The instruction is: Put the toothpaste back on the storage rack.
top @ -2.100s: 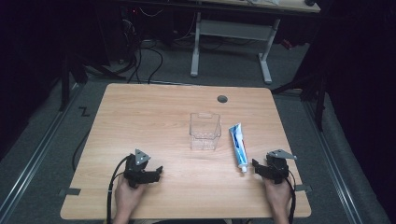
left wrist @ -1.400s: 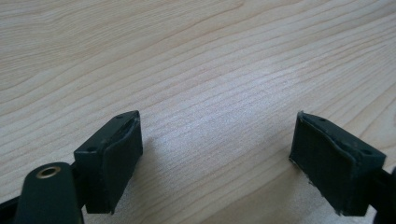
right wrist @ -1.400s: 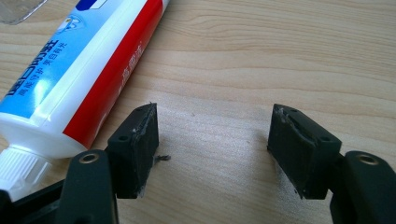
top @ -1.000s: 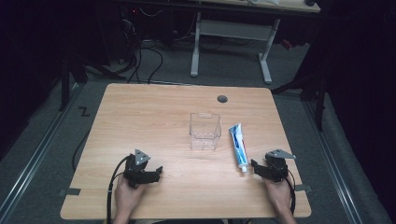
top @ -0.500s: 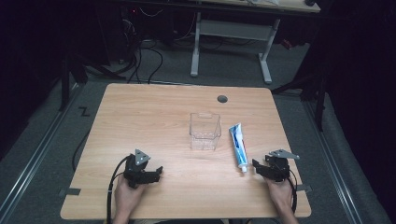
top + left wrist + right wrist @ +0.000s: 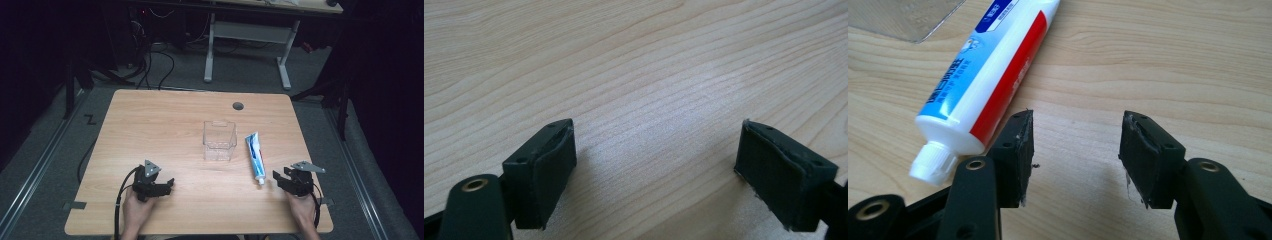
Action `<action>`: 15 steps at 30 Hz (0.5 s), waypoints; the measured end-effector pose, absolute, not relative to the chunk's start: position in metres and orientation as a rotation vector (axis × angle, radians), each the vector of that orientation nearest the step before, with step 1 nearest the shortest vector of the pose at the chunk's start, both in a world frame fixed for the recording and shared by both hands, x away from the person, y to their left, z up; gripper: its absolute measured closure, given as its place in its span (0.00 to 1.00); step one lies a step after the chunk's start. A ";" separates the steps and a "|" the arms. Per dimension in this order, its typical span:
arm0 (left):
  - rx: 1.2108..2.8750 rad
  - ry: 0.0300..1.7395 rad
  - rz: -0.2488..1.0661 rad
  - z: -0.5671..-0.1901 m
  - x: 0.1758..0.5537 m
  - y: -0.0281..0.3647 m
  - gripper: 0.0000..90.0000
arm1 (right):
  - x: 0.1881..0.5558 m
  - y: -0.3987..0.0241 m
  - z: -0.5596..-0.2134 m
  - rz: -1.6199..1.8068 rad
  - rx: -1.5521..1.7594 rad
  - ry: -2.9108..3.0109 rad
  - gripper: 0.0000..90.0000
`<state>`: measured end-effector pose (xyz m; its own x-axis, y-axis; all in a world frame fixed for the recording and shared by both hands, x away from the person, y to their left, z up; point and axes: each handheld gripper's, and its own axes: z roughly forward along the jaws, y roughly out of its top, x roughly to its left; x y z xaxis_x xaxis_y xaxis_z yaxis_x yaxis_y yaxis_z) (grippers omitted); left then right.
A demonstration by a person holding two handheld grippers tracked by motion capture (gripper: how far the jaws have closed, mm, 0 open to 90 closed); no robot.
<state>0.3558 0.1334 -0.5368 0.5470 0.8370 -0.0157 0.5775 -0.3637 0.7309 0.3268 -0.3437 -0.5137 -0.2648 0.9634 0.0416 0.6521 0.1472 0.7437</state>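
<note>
Toothpaste tube (image 6: 983, 75) lies just beside right gripper (image 6: 1075, 150), outside its closing jaws.

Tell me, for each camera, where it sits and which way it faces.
High view: above the person's side, looking forward and down on the table; both hands, left claw and right claw show.
Left gripper view: on the left claw, facing bare wood between open jaws.
Right gripper view: on the right claw, jaws just closing on nothing, toothpaste tube beside them.
Shared: high and right views show tube and clear box.
</note>
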 end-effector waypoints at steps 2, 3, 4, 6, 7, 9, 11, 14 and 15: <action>2.083 1.134 0.476 -0.537 0.356 0.134 0.18 | 0.325 -0.341 -0.511 0.914 1.528 1.979 0.51; 2.083 1.134 0.476 -0.537 0.356 0.134 0.18 | 0.324 -0.339 -0.509 0.911 1.511 1.968 0.48; 2.083 1.134 0.476 -0.537 0.356 0.134 0.18 | 0.322 -0.339 -0.506 0.917 1.491 1.958 0.46; 2.083 1.134 0.476 -0.537 0.356 0.134 0.18 | 0.320 -0.340 -0.501 0.937 1.490 1.937 0.42; 2.083 1.134 0.475 -0.537 0.356 0.134 0.18 | 0.319 -0.340 -0.499 0.948 1.492 1.929 0.41; 2.083 1.134 0.475 -0.537 0.356 0.134 0.19 | 0.319 -0.341 -0.493 0.957 1.497 1.921 0.37; 2.083 1.134 0.475 -0.537 0.356 0.134 0.19 | 0.318 -0.341 -0.489 0.964 1.493 1.914 0.36; 2.082 1.134 0.475 -0.537 0.356 0.133 0.19 | 0.318 -0.338 -0.484 0.975 1.477 1.929 0.37; 2.082 1.134 0.475 -0.537 0.356 0.133 0.19 | 0.318 -0.338 -0.484 0.975 1.477 1.929 0.37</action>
